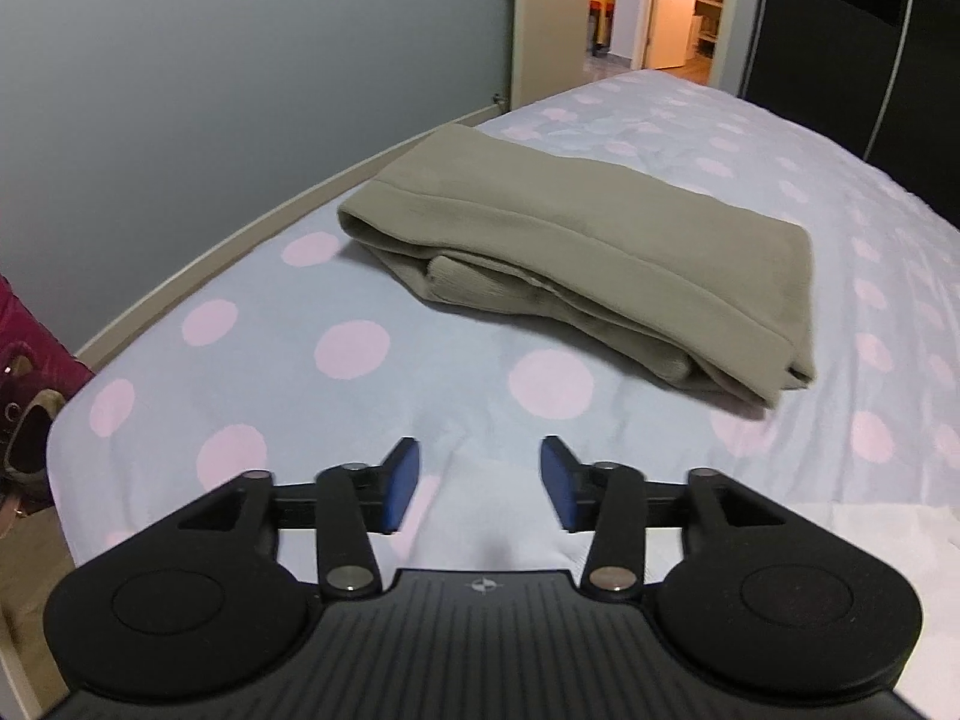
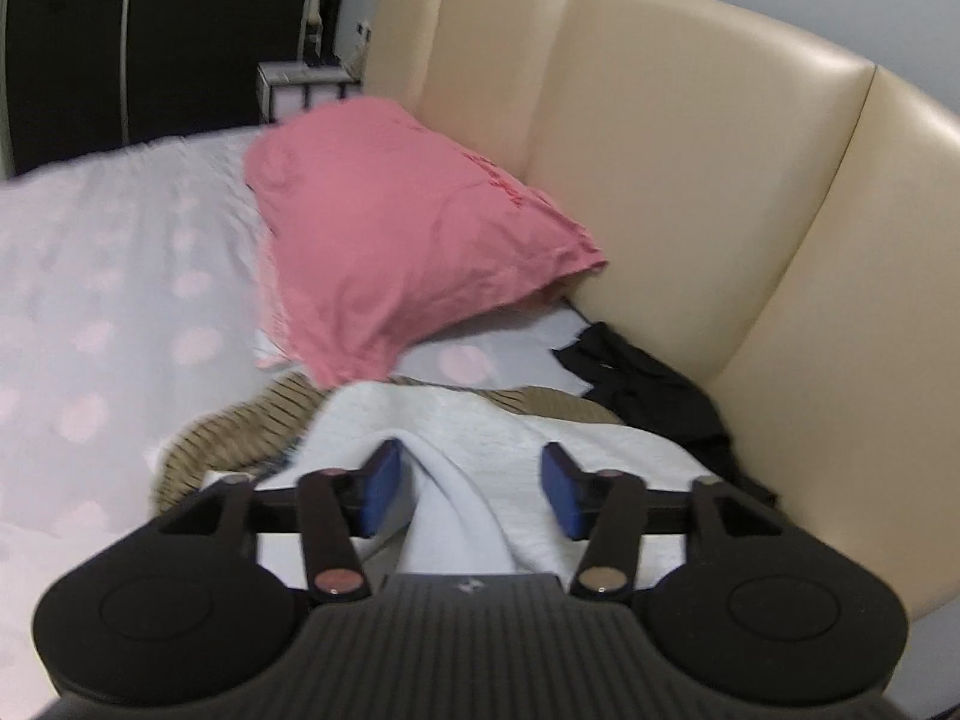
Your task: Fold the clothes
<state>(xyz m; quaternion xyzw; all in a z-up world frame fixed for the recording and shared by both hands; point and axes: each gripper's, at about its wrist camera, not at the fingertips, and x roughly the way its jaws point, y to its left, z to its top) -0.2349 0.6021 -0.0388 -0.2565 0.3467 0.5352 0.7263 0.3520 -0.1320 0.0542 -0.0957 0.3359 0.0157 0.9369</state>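
A bed (image 1: 420, 396) with a pale, pink-dotted sheet fills the room. Ahead of the left claw stand a grey wall (image 1: 240, 90), an open door (image 1: 654, 6) onto a warm-lit hallway, and a dark wardrobe (image 1: 840, 30). A cream headboard (image 2: 690, 168) rises beyond the right claw.

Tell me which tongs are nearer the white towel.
Right. The right tongs straddle a raised fold of the white towel, open; the left tongs hover over the bedsheet, short of the folded khaki garment.

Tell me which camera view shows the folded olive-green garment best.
The left wrist view. The folded olive-green garment lies whole and unobstructed on the polka-dot bedsheet, its stacked layers visible along the near edge. The right wrist view shows none of it, only a pink pillow and unfolded clothes by the headboard.
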